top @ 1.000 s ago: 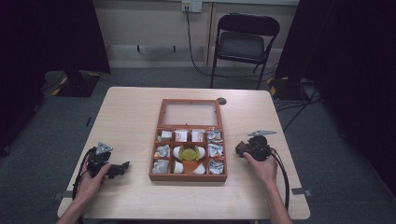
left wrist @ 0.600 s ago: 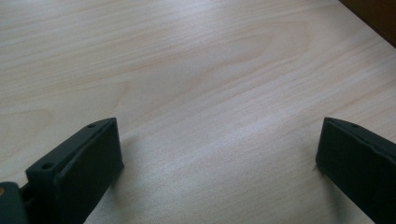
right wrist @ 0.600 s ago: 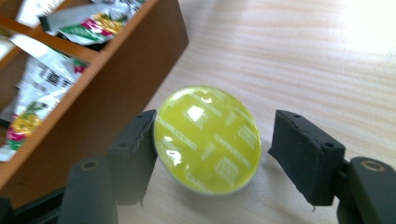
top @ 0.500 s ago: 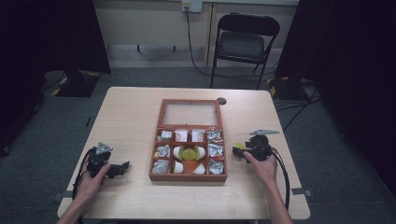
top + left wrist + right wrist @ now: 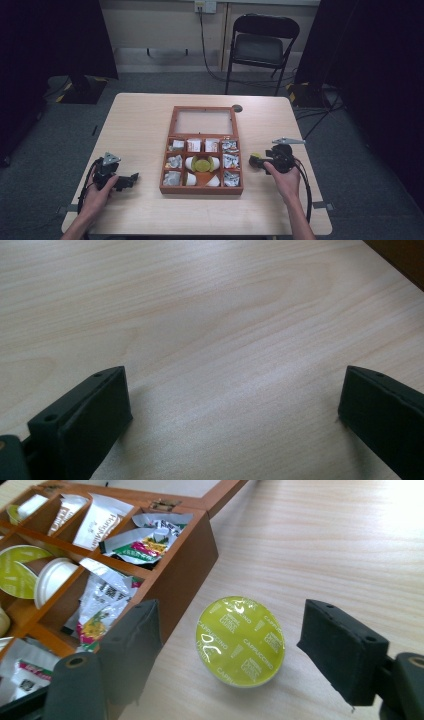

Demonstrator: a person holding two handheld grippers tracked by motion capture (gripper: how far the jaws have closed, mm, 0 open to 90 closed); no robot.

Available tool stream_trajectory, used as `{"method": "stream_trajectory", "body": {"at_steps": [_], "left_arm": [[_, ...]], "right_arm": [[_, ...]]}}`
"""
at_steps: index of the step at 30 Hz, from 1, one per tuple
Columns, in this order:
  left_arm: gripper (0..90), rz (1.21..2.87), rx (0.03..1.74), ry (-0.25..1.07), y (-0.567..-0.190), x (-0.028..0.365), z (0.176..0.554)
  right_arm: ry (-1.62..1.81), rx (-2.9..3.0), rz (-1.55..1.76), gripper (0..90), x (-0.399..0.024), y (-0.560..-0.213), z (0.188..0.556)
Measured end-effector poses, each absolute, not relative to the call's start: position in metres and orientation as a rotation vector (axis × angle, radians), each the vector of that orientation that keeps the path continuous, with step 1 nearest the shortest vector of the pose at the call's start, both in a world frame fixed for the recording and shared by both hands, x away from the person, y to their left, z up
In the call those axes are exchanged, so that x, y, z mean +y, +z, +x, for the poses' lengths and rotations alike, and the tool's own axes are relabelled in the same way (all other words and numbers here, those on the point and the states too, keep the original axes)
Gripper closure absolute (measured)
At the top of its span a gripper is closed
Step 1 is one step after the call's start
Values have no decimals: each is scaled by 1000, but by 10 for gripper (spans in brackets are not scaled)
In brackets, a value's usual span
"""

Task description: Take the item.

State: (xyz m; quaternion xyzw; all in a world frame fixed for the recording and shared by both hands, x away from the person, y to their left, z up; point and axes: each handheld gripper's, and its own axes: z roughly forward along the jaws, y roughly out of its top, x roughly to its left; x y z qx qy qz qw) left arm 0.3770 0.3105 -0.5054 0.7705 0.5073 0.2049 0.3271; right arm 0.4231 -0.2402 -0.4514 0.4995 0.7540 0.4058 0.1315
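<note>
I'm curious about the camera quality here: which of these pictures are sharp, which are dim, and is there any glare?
High view: dim and soft, the room dark around the table. Right gripper view: bright and sharp on the green capsule, whose foil lid catches a small glint; the tabletop washes out toward the top right corner. Left gripper view: evenly lit wood grain, with the near black jaws slightly soft.

A light wooden table (image 5: 145,125) is seen from above. A brown wooden box (image 5: 202,187) with its glass lid (image 5: 203,121) folded back flat is set at the table's middle. A green capsule (image 5: 241,641) is laid foil side up on the tabletop just beside the box's right wall, not touching it. A small dark round disc (image 5: 237,108) is set into the surface near the lid's far right corner.
</note>
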Motion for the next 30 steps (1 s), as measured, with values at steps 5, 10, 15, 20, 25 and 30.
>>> {"method": "stream_trajectory", "body": {"at_steps": [5,10,15,20,25,30], "left_arm": [[0,2018,1329,537,-505,310,377],[0,2018,1329,537,-505,310,377],[0,2018,1329,536,-505,310,377],[0,2018,1328,536,-505,310,377],[0,2018,1329,536,-505,310,377],[0,2017,1328,536,-505,310,377]], "right_arm": [[1179,2170,1448,205,-244,-446,414],[1163,2146,1442,165,-256,-445,395],[1163,2153,1481,162,-268,-445,379],[1150,2138,1480,162,-276,-446,368],[1108,2141,1470,157,-282,-450,355],[1060,2113,1493,158,-290,-464,341]]}}
